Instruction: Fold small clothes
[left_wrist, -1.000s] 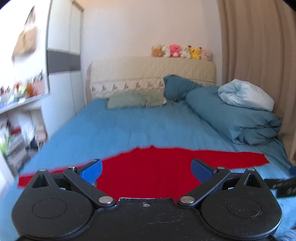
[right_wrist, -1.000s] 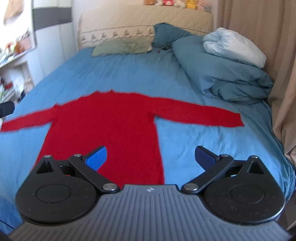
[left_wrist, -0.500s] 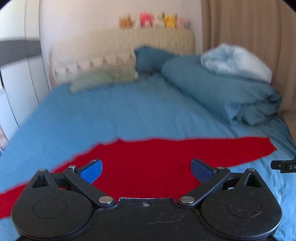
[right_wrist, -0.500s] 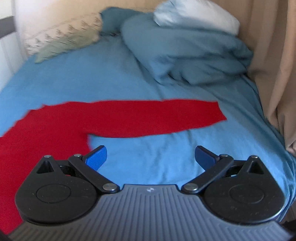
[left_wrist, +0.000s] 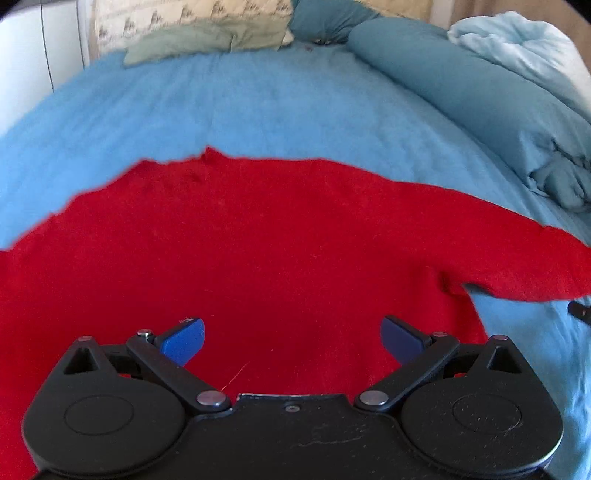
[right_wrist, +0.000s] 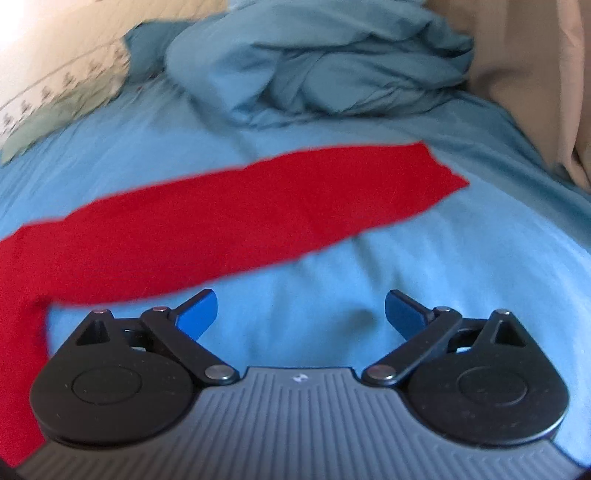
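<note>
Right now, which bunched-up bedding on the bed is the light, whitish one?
The pale blue-white comforter on top; the teal duvet beneath it is darker.

Under the left gripper's (left_wrist: 291, 338) spread jaws lies a fuzzy, matt red knit sweater (left_wrist: 258, 240) on a soft, matt blue bedsheet (left_wrist: 240, 103), while both grippers show matt black plastic arms, smooth blue plastic fingers (right_wrist: 197, 312) and shiny metal pivot pins (right_wrist: 220, 372).
</note>
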